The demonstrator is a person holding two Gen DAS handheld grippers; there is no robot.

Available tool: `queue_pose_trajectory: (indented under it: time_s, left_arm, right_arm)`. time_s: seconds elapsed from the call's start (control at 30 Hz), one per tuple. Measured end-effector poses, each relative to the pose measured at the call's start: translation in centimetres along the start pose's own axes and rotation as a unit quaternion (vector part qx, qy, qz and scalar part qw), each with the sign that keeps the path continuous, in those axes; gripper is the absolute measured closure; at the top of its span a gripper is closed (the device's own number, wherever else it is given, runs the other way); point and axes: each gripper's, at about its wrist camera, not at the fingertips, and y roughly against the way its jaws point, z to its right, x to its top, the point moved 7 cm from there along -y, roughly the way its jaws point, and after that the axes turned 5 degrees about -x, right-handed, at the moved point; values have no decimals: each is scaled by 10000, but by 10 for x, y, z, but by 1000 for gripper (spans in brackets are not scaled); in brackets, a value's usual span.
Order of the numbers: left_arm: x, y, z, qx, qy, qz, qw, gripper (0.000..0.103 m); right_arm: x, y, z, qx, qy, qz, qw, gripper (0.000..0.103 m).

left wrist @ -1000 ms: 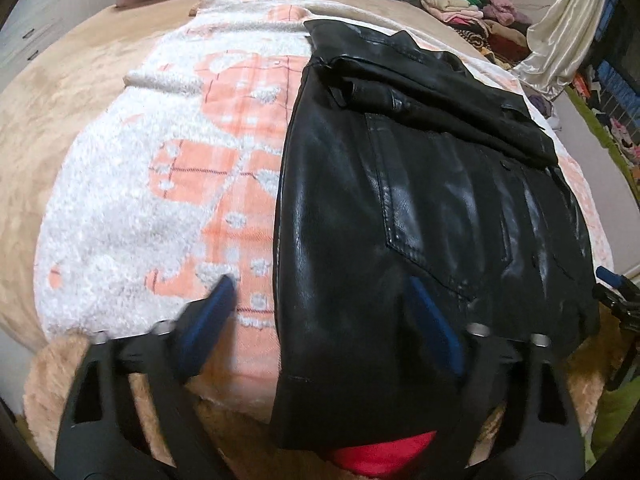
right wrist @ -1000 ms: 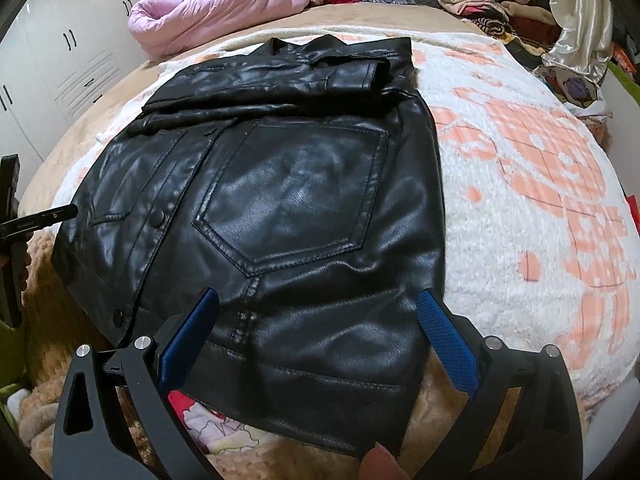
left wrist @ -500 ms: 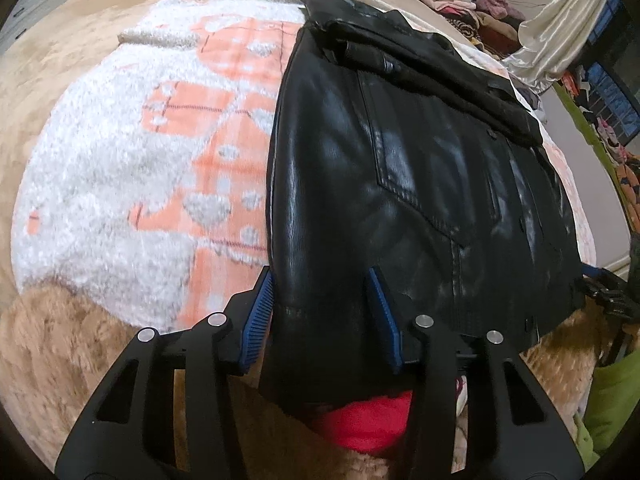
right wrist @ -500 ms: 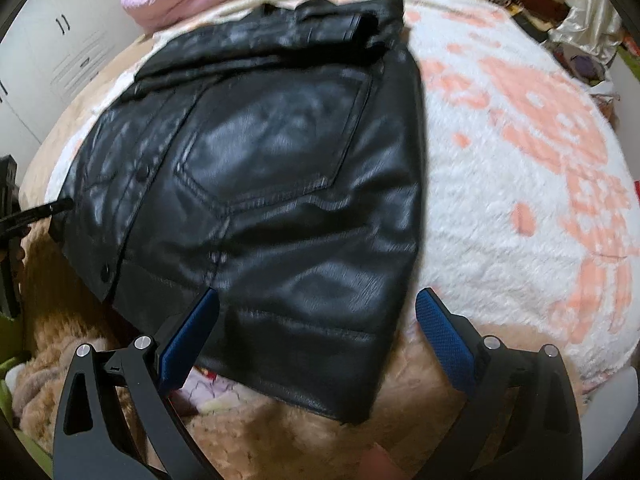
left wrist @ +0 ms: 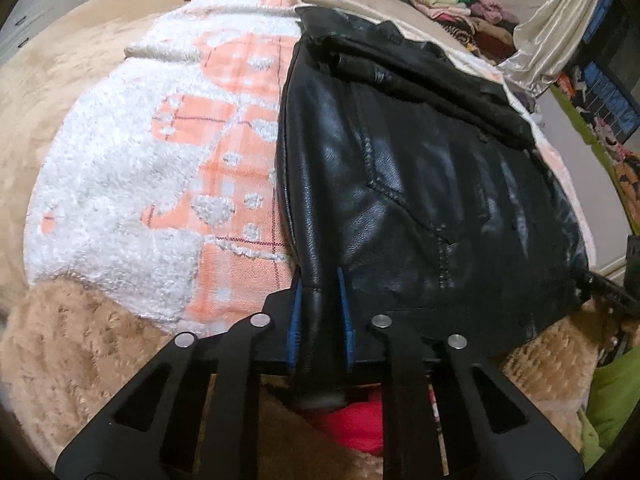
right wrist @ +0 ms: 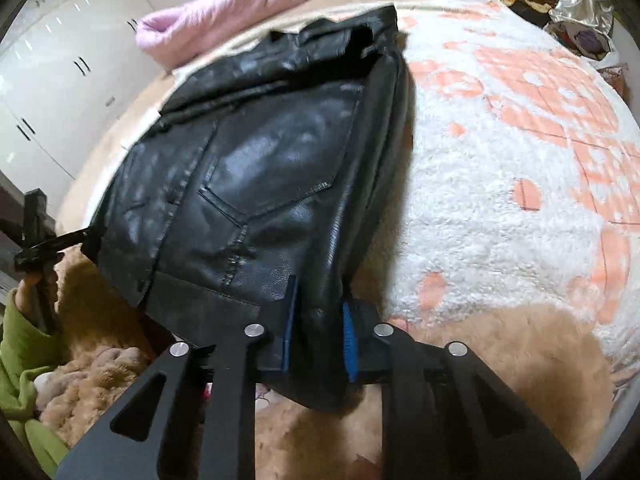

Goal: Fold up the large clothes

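Fingers of left gripper and right gripper have just closed, pinching black leather jacket hem.

Warm indoor light, fisheye warp, motion blur

This is a bedroom in a home. A wide bed fills both views, covered in a tan plush spread with a white-and-orange fleece blanket laid over it. A puffy pink quilt lies rolled along the bed's far edge. Behind the bed's far left corner, in the right wrist view, stands a glossy white built-in wardrobe with dark bar handles. Past the far right corner a heap of folded clothes is stacked, with a cream satin curtain hanging beside it. A black leather jacket lies spread on the blanket.
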Motion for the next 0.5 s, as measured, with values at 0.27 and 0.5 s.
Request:
queue_pose_trajectory:
  time_s: [0.27,0.5]
  left_arm:
    - [16,36,9,-582,179,306,9977,99]
    - [68,67,15,-1089,346,818,9901,99]
  right_arm:
    - [20,48,-13,704,-118,538,9960,92]
    - [78,81,-12,1225,-473,1377,9817,93]
